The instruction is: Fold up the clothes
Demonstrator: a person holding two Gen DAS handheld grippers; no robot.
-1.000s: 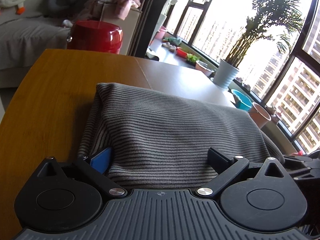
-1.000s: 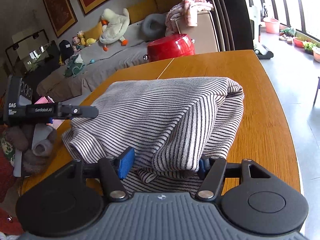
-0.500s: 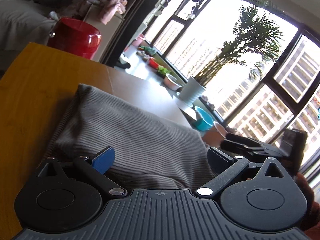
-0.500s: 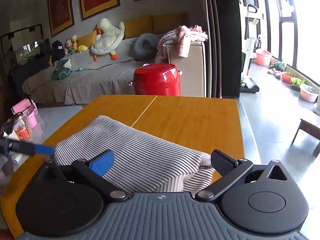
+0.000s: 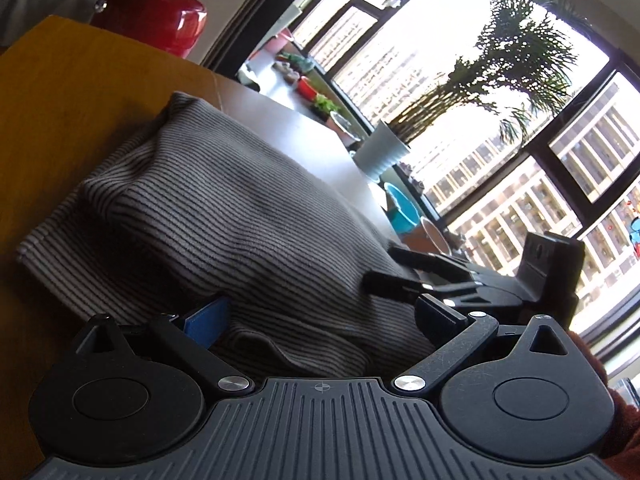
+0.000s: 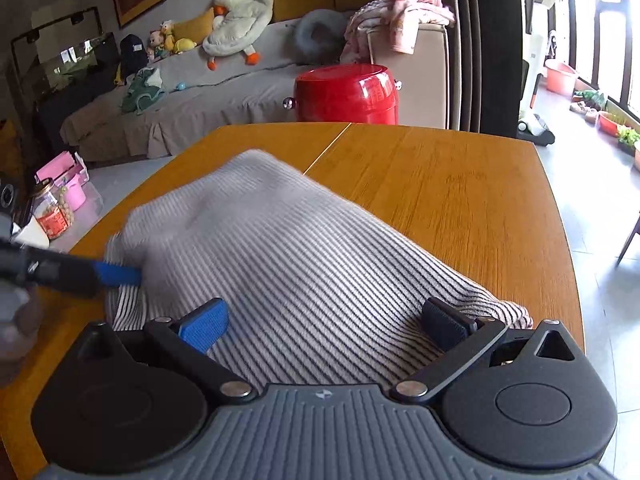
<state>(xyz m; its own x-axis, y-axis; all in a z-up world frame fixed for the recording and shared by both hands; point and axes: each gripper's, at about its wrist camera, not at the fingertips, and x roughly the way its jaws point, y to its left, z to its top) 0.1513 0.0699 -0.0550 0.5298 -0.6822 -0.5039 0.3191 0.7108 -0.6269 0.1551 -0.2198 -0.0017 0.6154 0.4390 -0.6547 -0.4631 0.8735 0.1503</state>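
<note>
A grey-and-white striped garment (image 6: 304,264) lies folded in a soft mound on the wooden table (image 6: 460,200). My right gripper (image 6: 324,322) stands wide open at its near edge, with the cloth lying loose between the blue and the dark pad and neither pad pressing it. In the left wrist view the same garment (image 5: 240,216) fills the middle. My left gripper (image 5: 322,318) is also open, its blue pad tucked beside a fold. Each gripper shows in the other view: the right gripper (image 5: 396,270) at the garment's right end, the left gripper (image 6: 116,274) at its left edge.
A red round stool (image 6: 346,94) stands beyond the table's far edge, in front of a sofa (image 6: 192,96) with plush toys. A jar (image 6: 52,212) and pink boxes sit left of the table. Potted plants (image 5: 380,152) line the window side.
My right gripper let go of the garment's bunched edge and opened wide. The lifted cloth dropped flat onto the table. The left view tilted, and the right gripper came into it.
</note>
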